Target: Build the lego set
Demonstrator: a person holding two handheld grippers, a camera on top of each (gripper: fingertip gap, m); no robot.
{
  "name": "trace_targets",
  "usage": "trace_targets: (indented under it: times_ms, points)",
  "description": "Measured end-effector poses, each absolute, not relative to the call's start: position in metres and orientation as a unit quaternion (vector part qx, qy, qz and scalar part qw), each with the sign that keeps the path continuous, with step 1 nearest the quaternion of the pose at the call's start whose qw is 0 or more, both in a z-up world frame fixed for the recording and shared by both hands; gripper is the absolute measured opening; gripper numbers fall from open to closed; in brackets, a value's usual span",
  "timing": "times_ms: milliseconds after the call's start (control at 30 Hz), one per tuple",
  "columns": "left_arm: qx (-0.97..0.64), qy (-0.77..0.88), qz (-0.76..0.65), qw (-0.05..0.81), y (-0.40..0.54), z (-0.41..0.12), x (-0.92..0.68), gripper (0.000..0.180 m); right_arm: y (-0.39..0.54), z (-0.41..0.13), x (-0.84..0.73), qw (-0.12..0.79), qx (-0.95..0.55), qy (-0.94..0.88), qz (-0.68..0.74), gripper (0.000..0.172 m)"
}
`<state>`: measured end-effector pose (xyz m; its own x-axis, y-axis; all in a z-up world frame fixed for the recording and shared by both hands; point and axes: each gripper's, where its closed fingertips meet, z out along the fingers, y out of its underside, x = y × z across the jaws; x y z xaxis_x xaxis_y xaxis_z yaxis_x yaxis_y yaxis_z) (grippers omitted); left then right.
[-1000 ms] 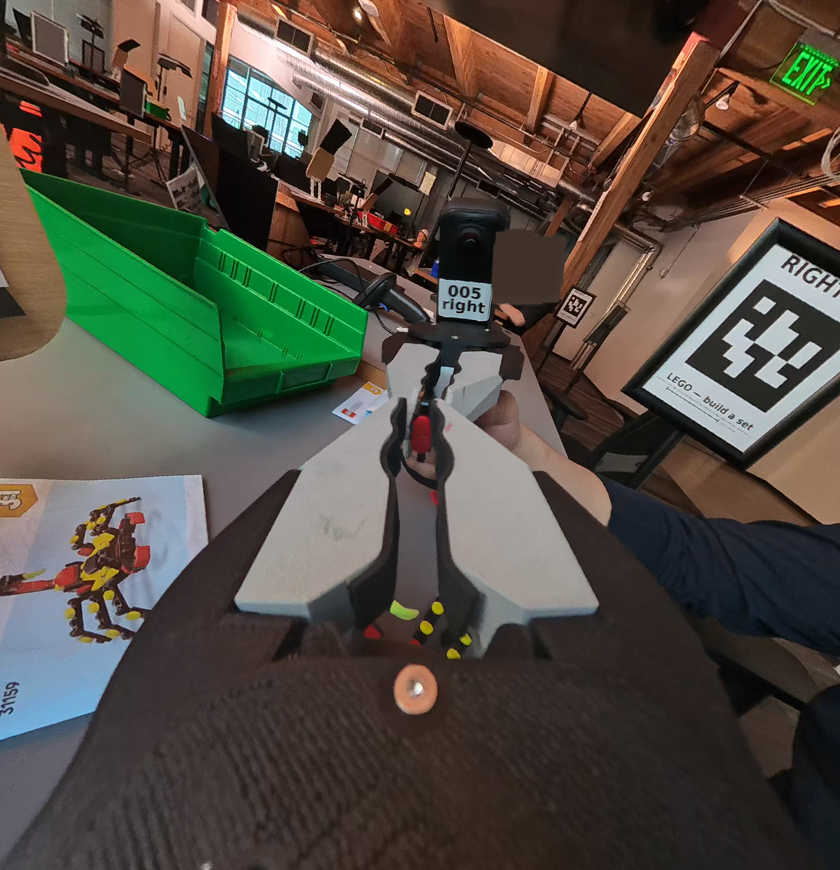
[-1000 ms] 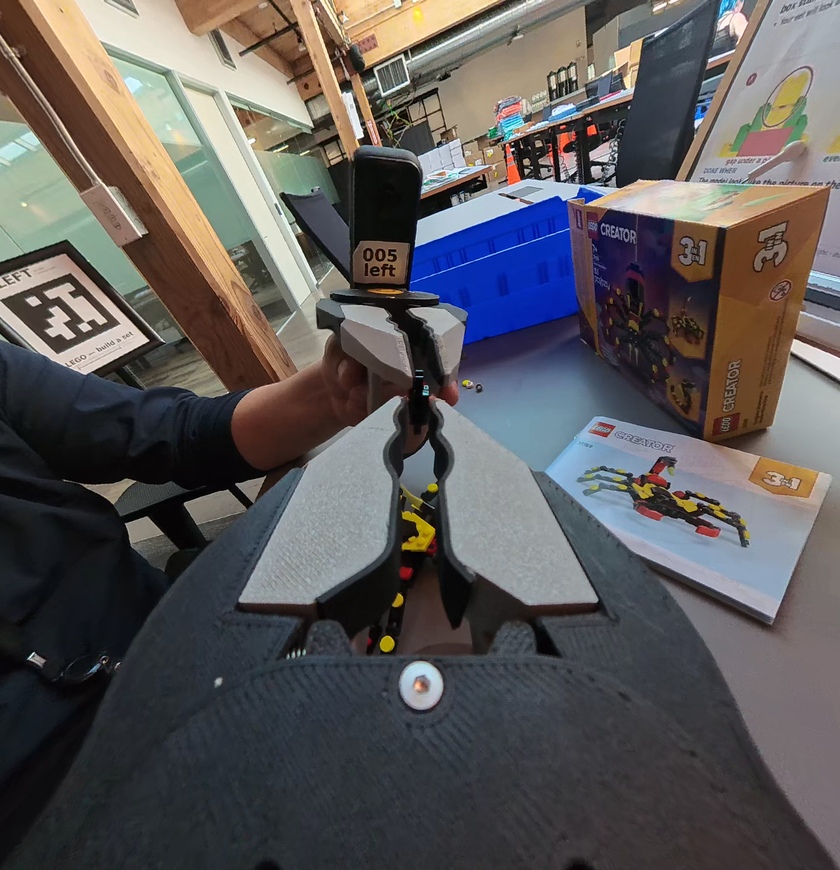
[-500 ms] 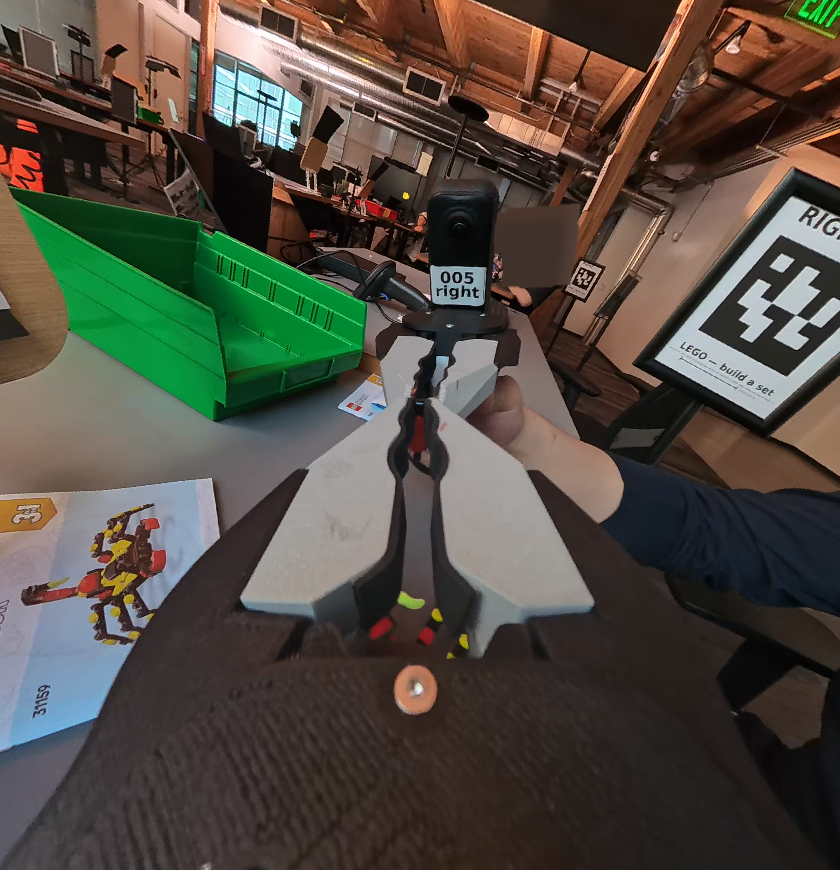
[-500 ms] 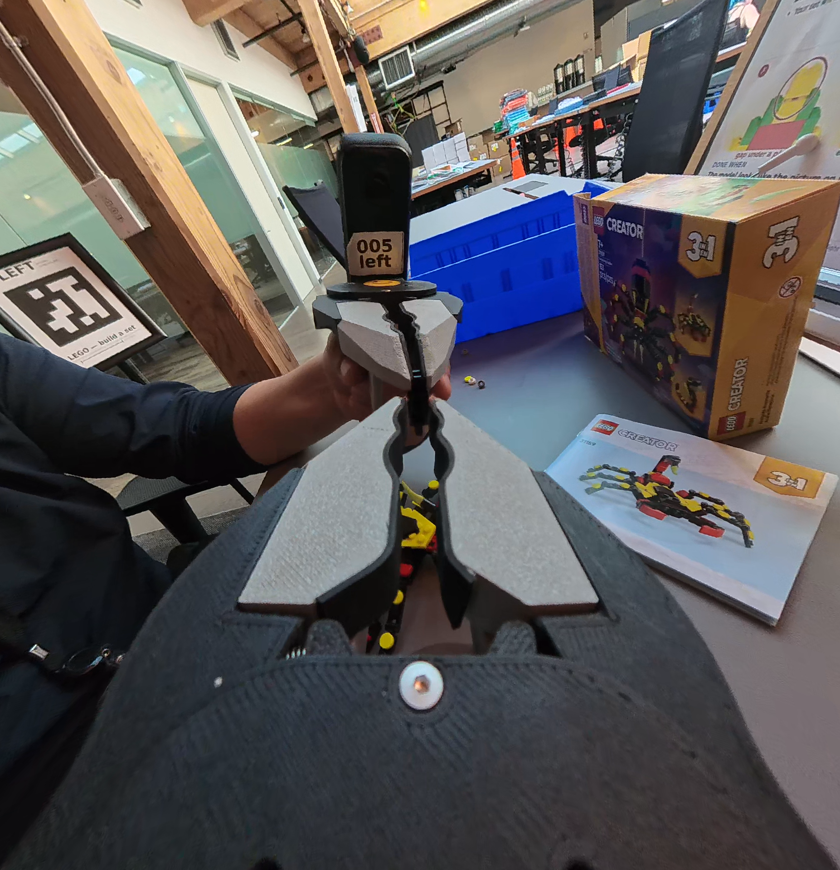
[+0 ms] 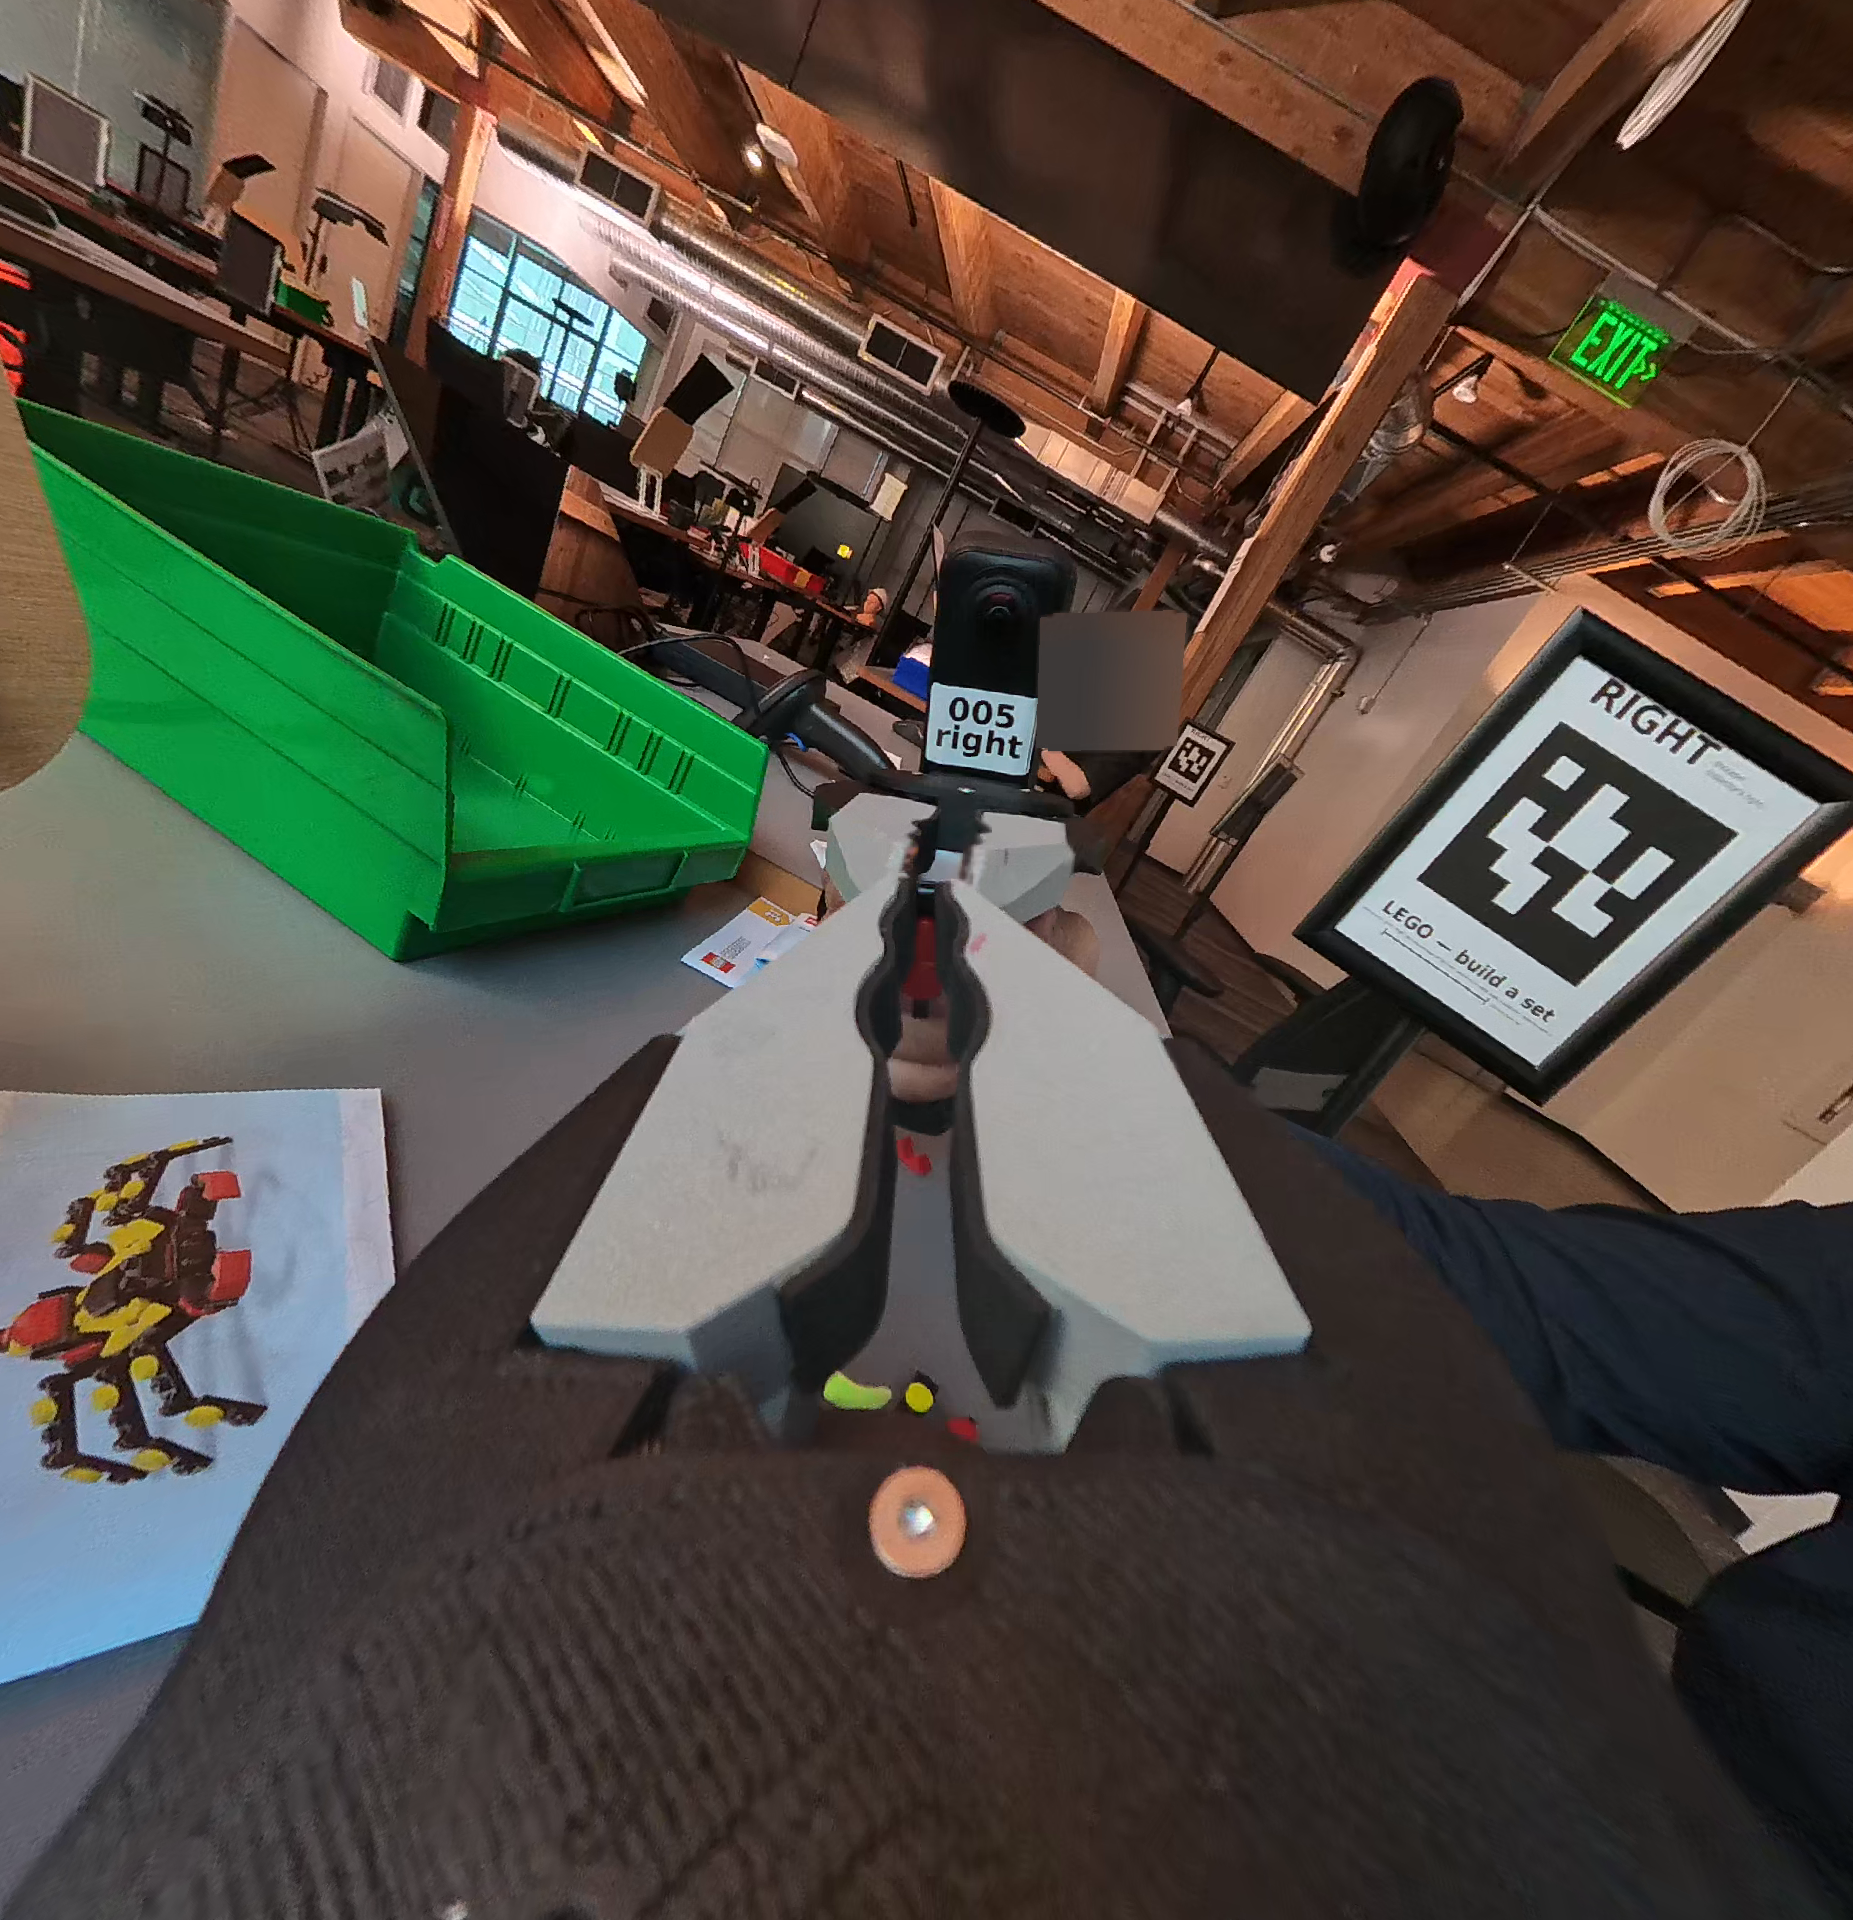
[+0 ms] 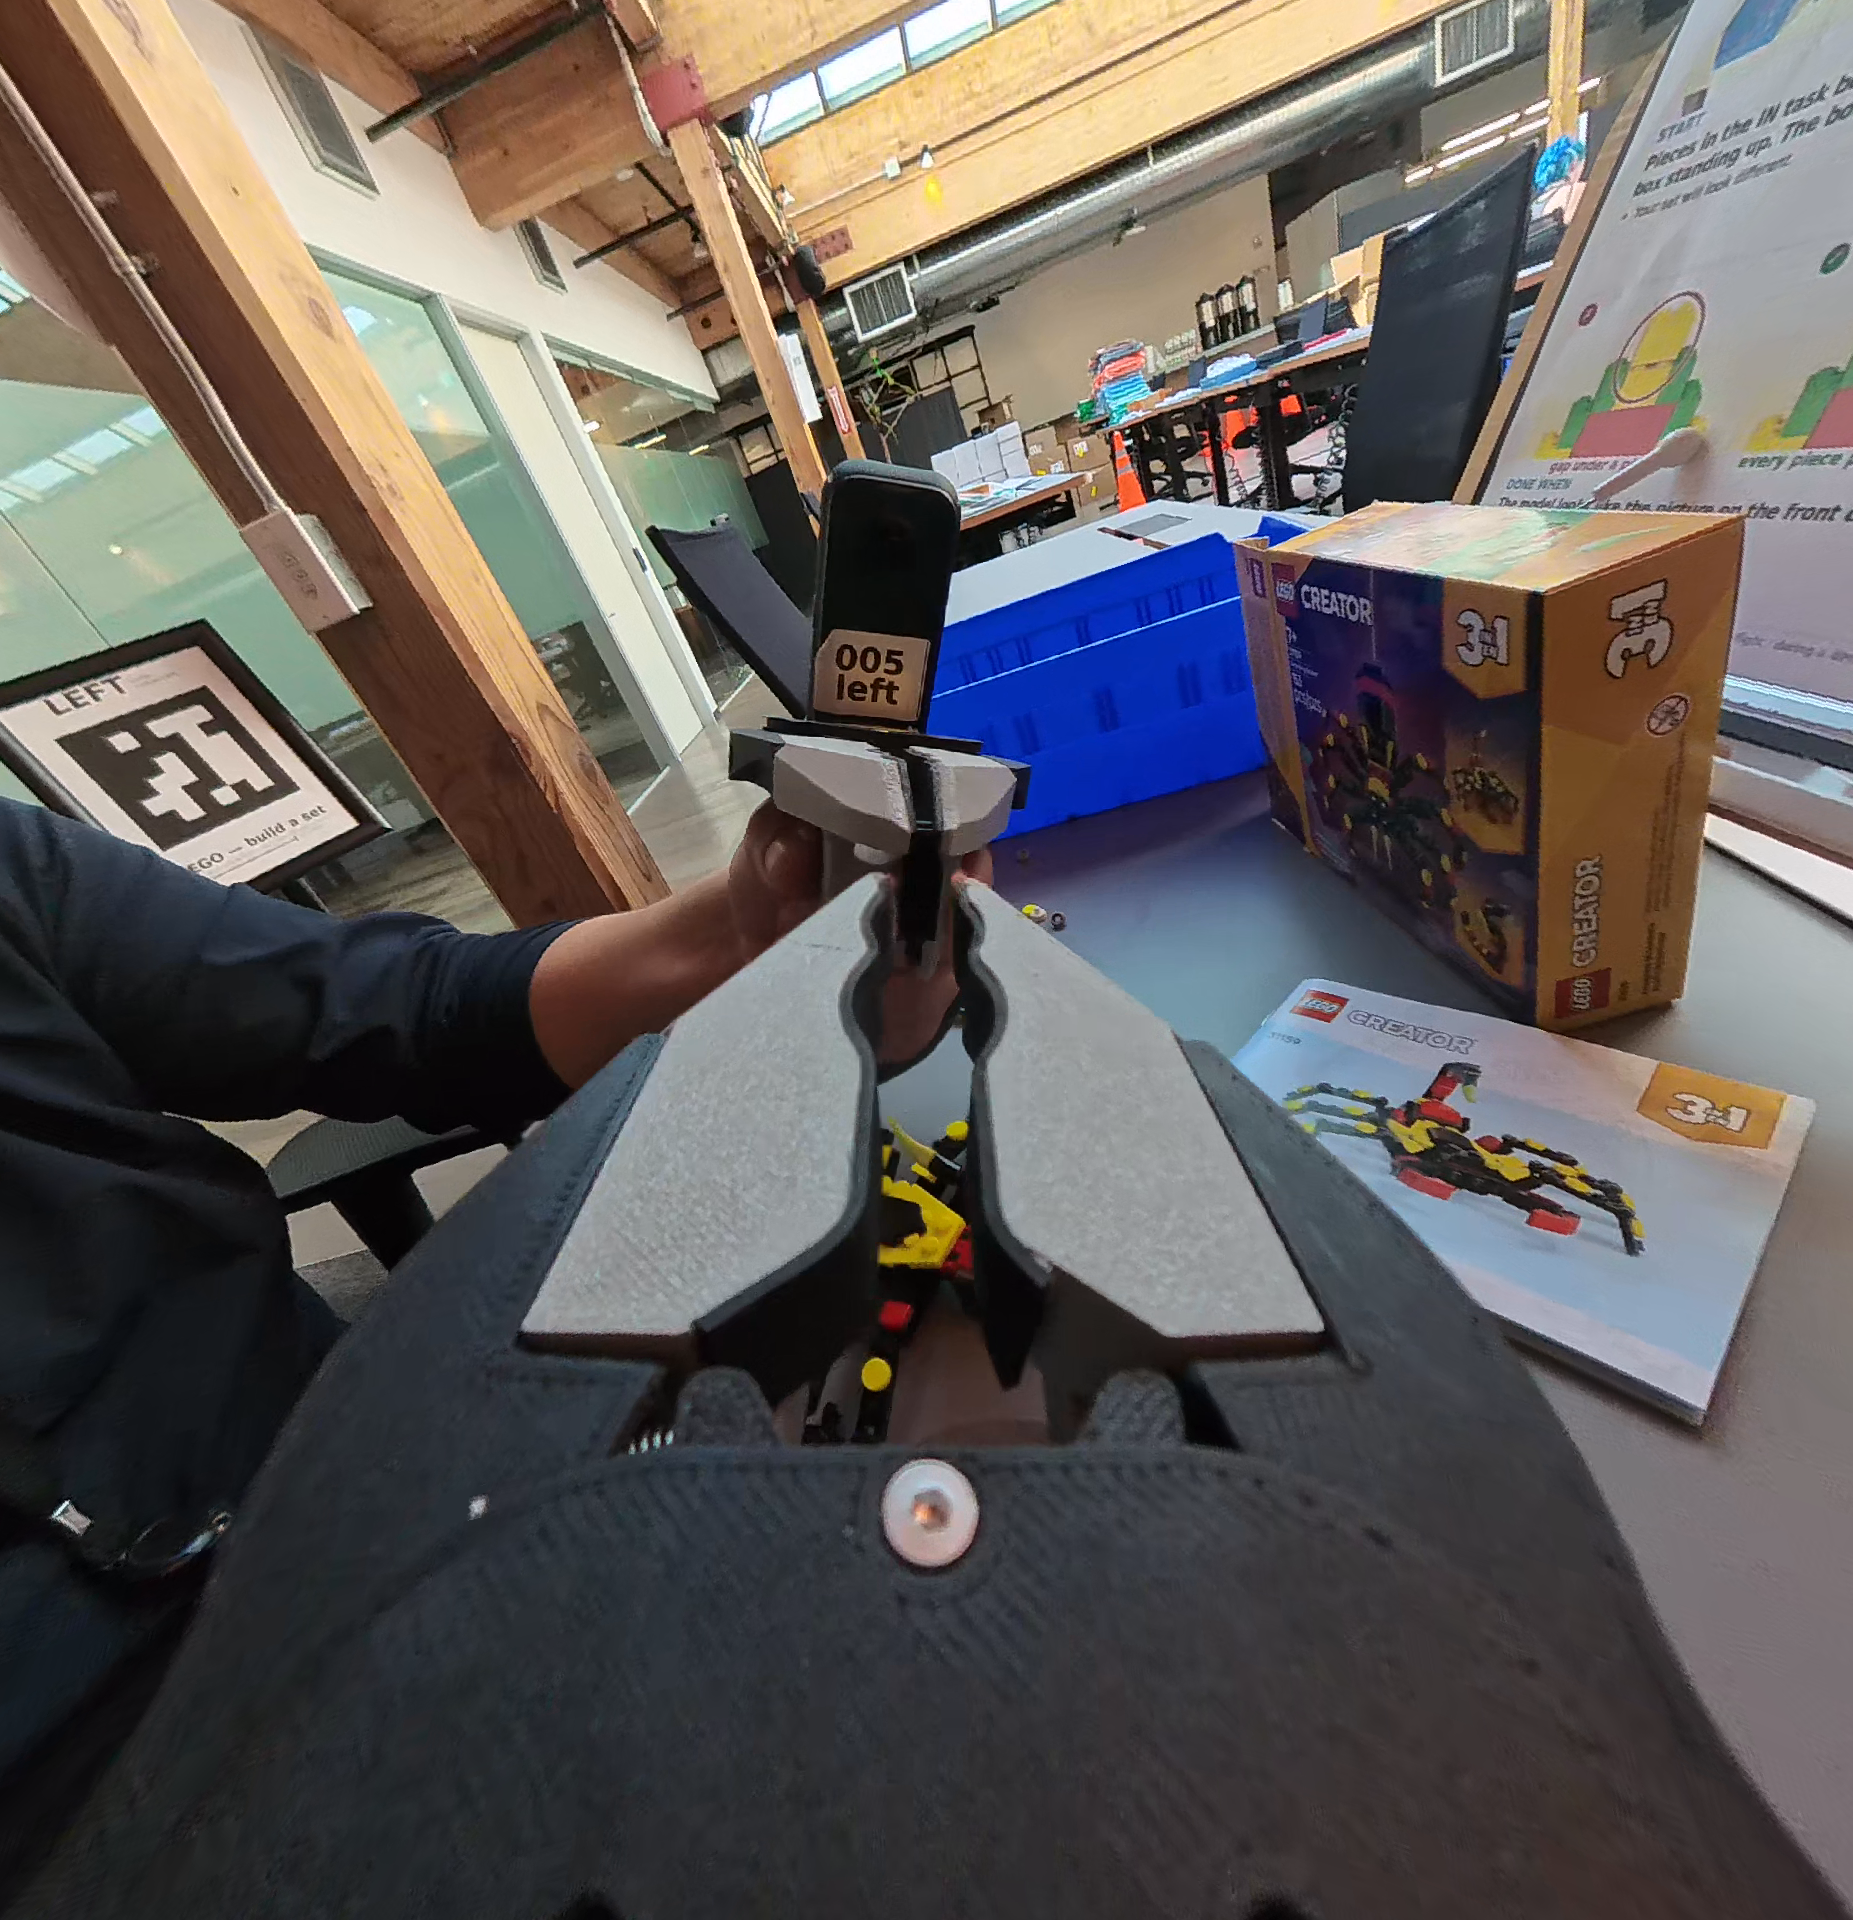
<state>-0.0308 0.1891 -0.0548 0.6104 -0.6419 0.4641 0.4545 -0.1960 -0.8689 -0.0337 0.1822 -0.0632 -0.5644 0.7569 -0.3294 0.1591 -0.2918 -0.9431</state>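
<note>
two grippers held nose to nose above the grey surface [image 5: 226,966]. left gripper [image 5: 922,899]: jaws pressed together at the tips, small red piece [image 5: 922,966] showing in the hollow just behind them, can't tell if it's pinched. right gripper [image 6: 920,904]: jaws slightly apart around a dark bit, contact unclear. black, yellow and red brick model [image 6: 917,1226] on the surface below. booklet [image 6: 1524,1174] and box [image 6: 1504,748] to one side, green bin [image 5: 382,707] on the other.
</note>
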Motion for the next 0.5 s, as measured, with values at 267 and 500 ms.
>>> trace_targets:
  times_ms: [267, 500]
  points:
    - [-0.642, 0.084, -0.435, 0.625, 0.1886, -0.0571, -0.0259, 0.000, 0.1751, -0.0662, -0.0359, 0.209, -0.410, -0.564, 0.686, 0.005]
    - [-0.633, 0.081, -0.441, 0.631, 0.1874, -0.0535, -0.0293, 0.000, 0.1776, -0.0619, -0.0346, 0.202, -0.408, -0.549, 0.701, 0.005]
